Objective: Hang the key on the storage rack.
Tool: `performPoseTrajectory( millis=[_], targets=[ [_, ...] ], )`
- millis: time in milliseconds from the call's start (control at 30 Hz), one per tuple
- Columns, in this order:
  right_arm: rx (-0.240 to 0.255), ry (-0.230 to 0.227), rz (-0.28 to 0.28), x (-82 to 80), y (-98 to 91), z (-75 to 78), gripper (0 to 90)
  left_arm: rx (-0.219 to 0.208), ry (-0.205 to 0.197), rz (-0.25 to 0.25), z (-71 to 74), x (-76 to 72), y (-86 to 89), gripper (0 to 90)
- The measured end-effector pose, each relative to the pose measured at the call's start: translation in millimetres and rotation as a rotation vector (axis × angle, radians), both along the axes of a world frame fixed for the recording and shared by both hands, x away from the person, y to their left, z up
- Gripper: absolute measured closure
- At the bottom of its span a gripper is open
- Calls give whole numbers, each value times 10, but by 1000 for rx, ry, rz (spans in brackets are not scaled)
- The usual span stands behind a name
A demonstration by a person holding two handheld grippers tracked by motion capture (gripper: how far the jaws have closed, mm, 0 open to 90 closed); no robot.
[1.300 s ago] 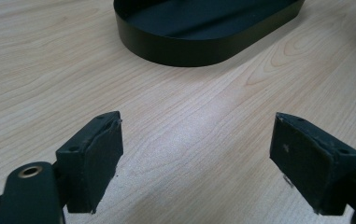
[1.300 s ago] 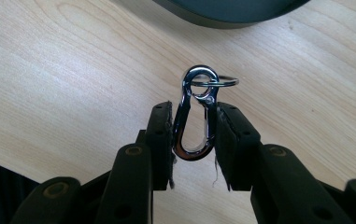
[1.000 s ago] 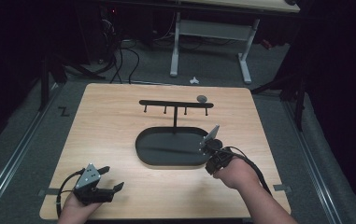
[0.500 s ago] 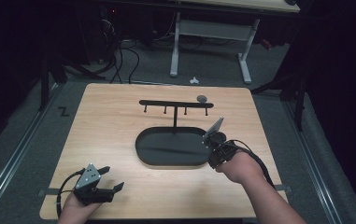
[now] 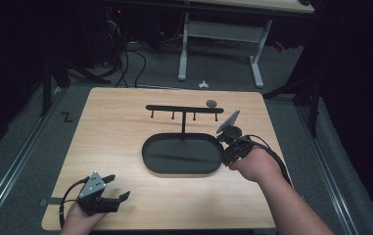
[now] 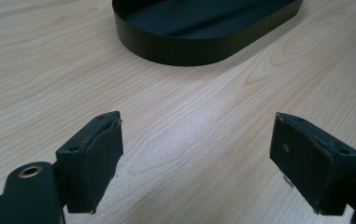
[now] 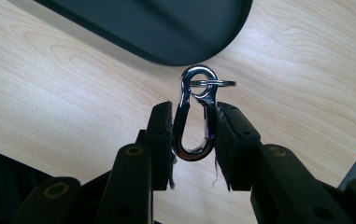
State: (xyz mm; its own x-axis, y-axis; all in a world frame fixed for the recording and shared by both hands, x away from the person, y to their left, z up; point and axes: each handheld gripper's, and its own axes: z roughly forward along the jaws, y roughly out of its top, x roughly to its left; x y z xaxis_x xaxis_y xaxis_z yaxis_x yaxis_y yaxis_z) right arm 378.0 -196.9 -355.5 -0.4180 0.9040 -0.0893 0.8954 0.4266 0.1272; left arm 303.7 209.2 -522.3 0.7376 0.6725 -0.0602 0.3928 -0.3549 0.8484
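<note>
My right gripper [image 7: 194, 126] is shut on a silver carabiner clip [image 7: 183, 100] that stands upright between its pads, with a thin key ring [image 7: 213, 83] through its top loop. In the high view my right gripper [image 5: 224, 149] hangs above the table just off the right end of the black oval tray [image 5: 147, 161]. A black rack [image 5: 183, 108] with several short pegs rises from the tray's far side. My left gripper [image 5: 118, 187] rests at the table's front left, open, with bare wood between its pads [image 6: 96, 158]. The tray's [image 6: 175, 49] wall lies beyond them.
A small grey disc [image 5: 211, 103] lies by the rack's right end. The wooden table [image 5: 110, 127] has bare wood left of the tray and along the front. Behind the table stand white desk legs [image 5: 184, 49] and floor cables [image 5: 125, 58].
My right gripper has risen with the carabiner in it and shifted slightly towards the far right end of the tray. The left gripper has stayed where it was.
</note>
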Motion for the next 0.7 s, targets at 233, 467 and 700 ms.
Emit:
performPoseTrajectory(
  millis=[233,467,700],
  targets=[
    [8,-18,1,46,24,100,683,1,1,-1,-1,0,-1,178],
    [18,-29,4,105,43,146,683,6,3,-5,-2,-1,-3,178],
    [15,-18,-4,169,32,156,683,4,4,-3,-2,1,1,178]
  ],
)
